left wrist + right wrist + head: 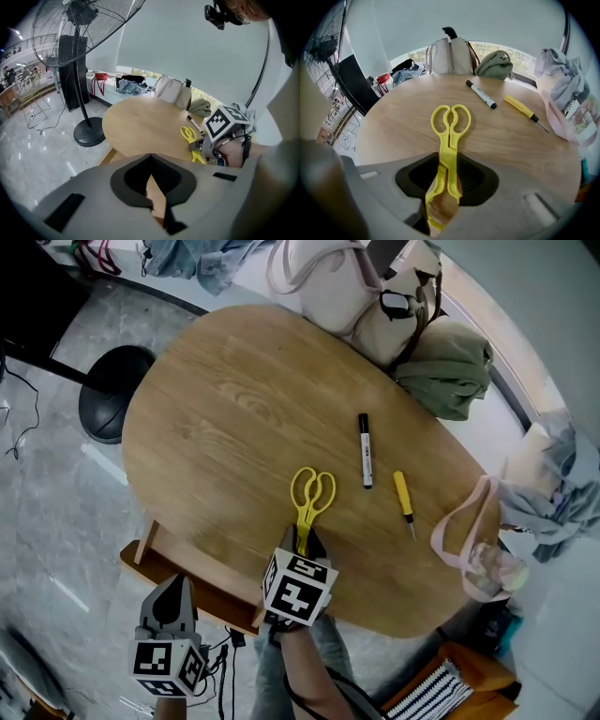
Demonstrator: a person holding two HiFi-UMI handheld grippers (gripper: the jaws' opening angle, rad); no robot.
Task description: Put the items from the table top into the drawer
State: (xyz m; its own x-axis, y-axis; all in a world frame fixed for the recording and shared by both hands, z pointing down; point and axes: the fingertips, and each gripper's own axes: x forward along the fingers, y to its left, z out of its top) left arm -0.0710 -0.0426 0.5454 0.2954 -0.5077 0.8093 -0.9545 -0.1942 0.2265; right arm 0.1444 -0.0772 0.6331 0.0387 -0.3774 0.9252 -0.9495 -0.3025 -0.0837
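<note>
Yellow scissors (312, 491) (451, 119) lie on the round wooden table (234, 409), handles pointing away from me. My right gripper (302, 542) (447, 173) stands steeply over their blade end, its pads pressed on both sides of the blades. A black marker (365, 451) (480, 94) and a yellow screwdriver (402, 495) (522, 108) lie to the right of the scissors. The wooden drawer (155, 554) stands pulled out under the table's near left edge. My left gripper (176, 585) (150, 164) hovers just in front of it, shut and empty.
Beige bags (328, 282) and a green bag (450, 367) sit at the table's far edge. A pink tote (478, 540) hangs over the right edge. A fan's black base (112, 390) stands on the floor to the left.
</note>
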